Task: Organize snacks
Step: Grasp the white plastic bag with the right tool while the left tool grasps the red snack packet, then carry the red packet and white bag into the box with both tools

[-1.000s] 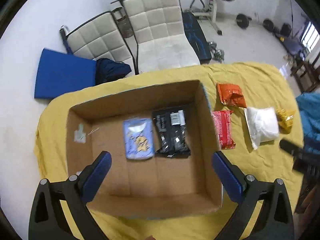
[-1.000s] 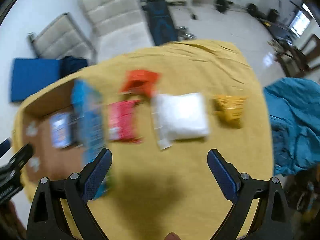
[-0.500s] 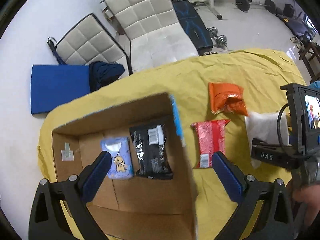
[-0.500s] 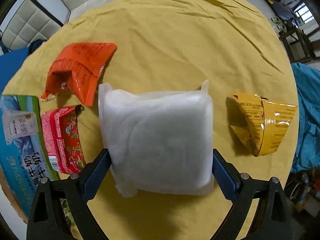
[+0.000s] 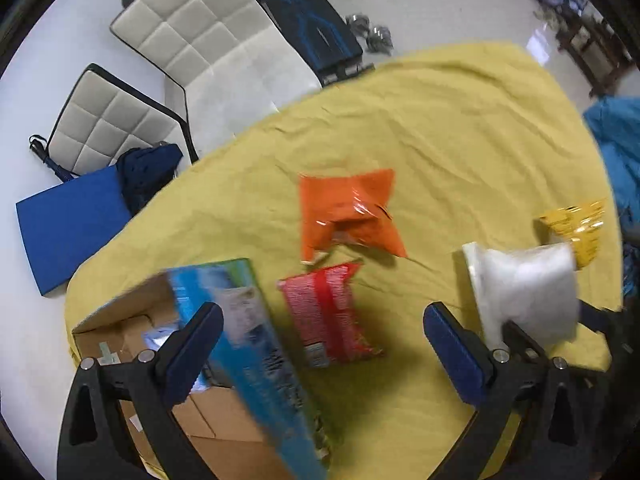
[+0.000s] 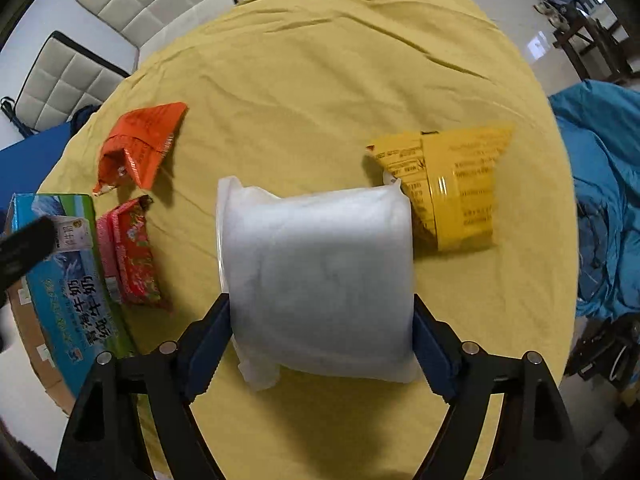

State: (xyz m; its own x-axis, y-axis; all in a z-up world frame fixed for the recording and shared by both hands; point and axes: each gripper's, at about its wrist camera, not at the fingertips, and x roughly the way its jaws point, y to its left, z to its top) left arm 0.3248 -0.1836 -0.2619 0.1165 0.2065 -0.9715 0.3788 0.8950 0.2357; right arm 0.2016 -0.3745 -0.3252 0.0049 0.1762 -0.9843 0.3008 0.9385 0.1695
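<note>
My right gripper (image 6: 322, 340) is shut on the white pouch (image 6: 320, 272), whose far end is raised off the yellow cloth; the same white pouch (image 5: 524, 292) shows at the right of the left wrist view. My left gripper (image 5: 322, 344) is open above the red packet (image 5: 328, 316), holding nothing. An orange packet (image 5: 348, 212) lies beyond it, and a yellow packet (image 6: 452, 188) rests right of the pouch. The cardboard box (image 5: 132, 320) with its blue printed side (image 6: 72, 280) stands at the left; a snack inside it is mostly hidden.
A round table under a yellow cloth (image 6: 328, 80) carries everything. Two white padded chairs (image 5: 208, 44) stand behind it, with a blue mat (image 5: 68, 220) on the floor. A teal cloth (image 6: 600, 200) lies off the table's right edge.
My right gripper has closed on the white pouch and tipped it up. My left gripper has swung right, from over the box to over the red packet.
</note>
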